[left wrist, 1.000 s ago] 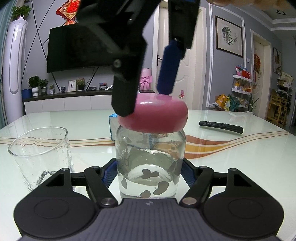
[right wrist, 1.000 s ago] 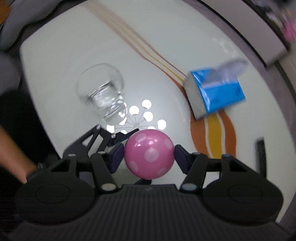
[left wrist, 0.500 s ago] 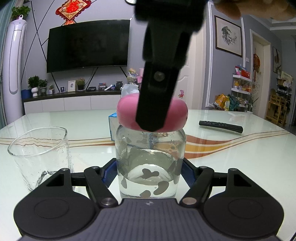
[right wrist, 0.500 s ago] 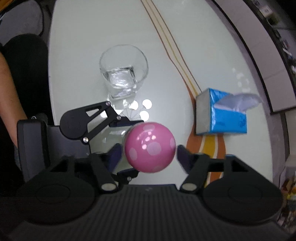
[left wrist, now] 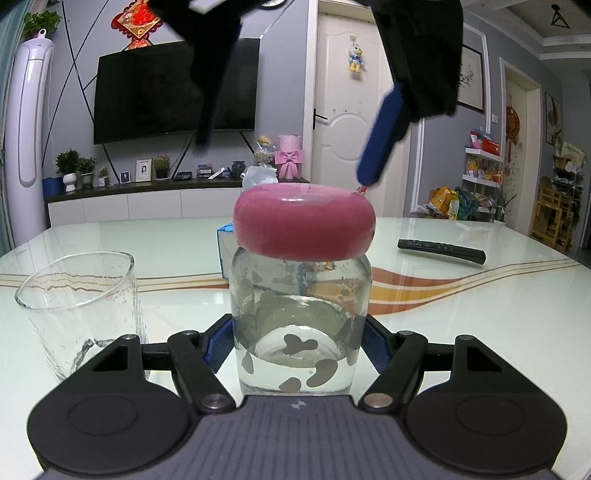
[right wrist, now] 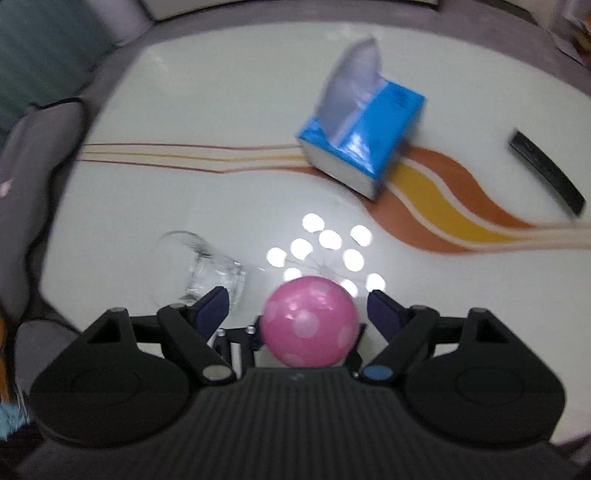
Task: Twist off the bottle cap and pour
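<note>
Two grippers working on one bottle (left wrist: 300, 321). Left gripper (left wrist: 298, 341) clamping the clear glass body low down, blue pads pressing both sides; bottle standing upright on the glossy table (left wrist: 480, 295), dark cow-spot patches printed on the glass, clear liquid filling the lower part. No readable label or brand showing on the bottle. Pink cap (left wrist: 304, 220) sitting on the neck, white dots showing on its top in the right wrist view (right wrist: 308, 326). Right gripper (right wrist: 298, 304) pointing steeply down over the cap, jaws opening, pads standing clear of the cap on both sides, cap lying between them but not gripped. Empty drinking glass (left wrist: 79, 310) standing just left of the bottle, near the left gripper. Blue tissue box (right wrist: 360, 147) lying behind the bottle, writing on it too blurred to read. Black remote control (left wrist: 441, 251) lying farther right on the table. Wall-mounted TV (left wrist: 173, 88) hanging at the far end, red ornament (left wrist: 138, 22) hanging above it, characters not legible.
</note>
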Tool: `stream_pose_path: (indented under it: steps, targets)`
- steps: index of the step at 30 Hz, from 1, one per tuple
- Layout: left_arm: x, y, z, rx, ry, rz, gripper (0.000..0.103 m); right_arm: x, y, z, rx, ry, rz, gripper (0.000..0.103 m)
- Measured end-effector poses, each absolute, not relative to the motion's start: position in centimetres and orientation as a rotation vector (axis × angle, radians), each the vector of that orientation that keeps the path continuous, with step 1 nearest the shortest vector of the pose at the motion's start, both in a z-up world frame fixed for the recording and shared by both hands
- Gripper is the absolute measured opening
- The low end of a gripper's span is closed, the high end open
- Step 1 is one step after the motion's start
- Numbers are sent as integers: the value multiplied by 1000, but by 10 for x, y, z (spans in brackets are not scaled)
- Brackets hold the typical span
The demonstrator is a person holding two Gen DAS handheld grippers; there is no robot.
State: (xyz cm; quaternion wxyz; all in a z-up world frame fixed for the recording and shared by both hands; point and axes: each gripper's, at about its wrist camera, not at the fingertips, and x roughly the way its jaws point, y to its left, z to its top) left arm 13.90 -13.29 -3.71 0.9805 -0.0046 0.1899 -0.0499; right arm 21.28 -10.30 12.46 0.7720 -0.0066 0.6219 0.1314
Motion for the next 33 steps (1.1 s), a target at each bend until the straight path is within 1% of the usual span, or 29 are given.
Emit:
stream_pose_path:
  steps: [4,6,8,10,20,22,30,33]
  targets:
    - [139,-134,-37,-11,384,-101,74,208,-92,117,-85,1355,289,83]
    - [139,-134,-37,-12,385,-101,74,206,-90,115,-122,1360,283,80]
    - [139,-134,-37,-13,387,-101,74,205,-87,111,-169,1362,283,71]
    - [138,-134,-37,-13,388,-101,74,203,-84,108,-243,1357,294,65]
    - [139,-132,-37,-15,393,-105,74,193,-73,109,-481,1310,489,65]
    - [139,-132,-37,-15,394,-106,74,189,-72,108,-577,1275,591,65]
    - [140,-131,-38,-14,400,-110,74,177,-82,109,-792,1138,873,65]
    - [140,-132,-38,-14,401,-109,74,176,-79,109,-840,1128,907,65]
